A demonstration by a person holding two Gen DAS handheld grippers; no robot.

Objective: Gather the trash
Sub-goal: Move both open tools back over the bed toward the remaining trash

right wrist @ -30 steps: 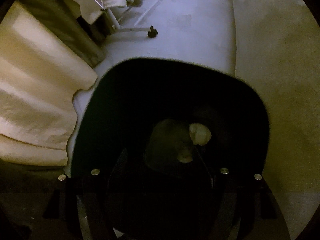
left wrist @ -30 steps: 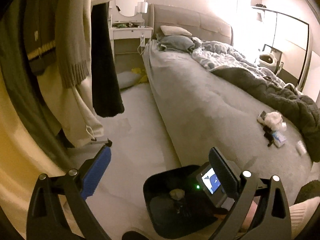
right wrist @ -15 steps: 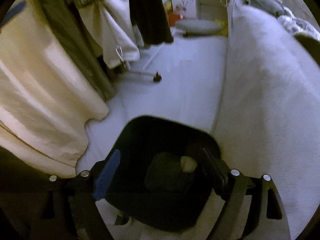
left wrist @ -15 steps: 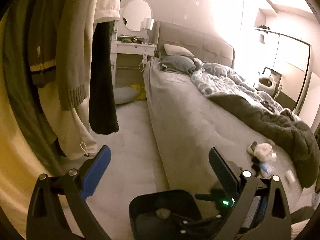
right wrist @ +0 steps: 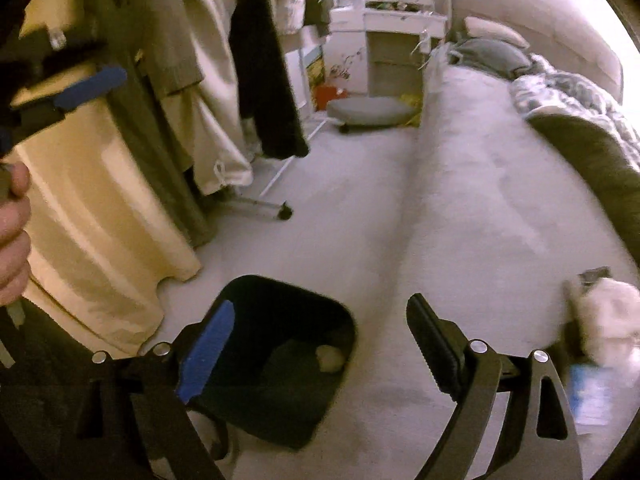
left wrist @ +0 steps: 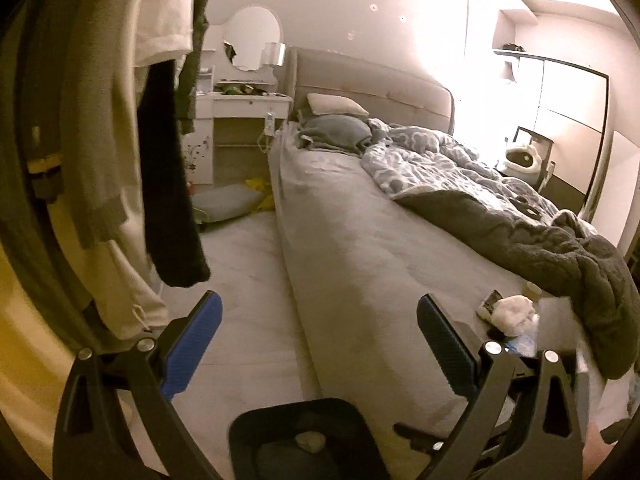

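A black trash bin [right wrist: 280, 364] stands on the floor beside the bed, with a small pale wad [right wrist: 330, 358] inside; it also shows in the left wrist view [left wrist: 304, 436]. A pile of trash lies on the bed's near corner: a white crumpled tissue [left wrist: 514, 314], a dark wrapper [left wrist: 491, 301] and a blue packet [left wrist: 522, 344]. In the right wrist view the tissue [right wrist: 610, 316] is blurred. My left gripper [left wrist: 318, 334] is open and empty above the bin. My right gripper [right wrist: 320, 344] is open and empty, above the bin's right edge.
A grey bed [left wrist: 380, 240] with rumpled blankets [left wrist: 520, 216] fills the right. Clothes hang on a rack [left wrist: 120, 140] at the left, its wheeled foot [right wrist: 276, 210] on the floor. A white vanity [left wrist: 244, 120] and a grey cushion [left wrist: 224, 202] sit at the far end.
Both grippers have lifted and tilted up from the bin. The right gripper has come out of the bin, empty, and swung right toward the bed.
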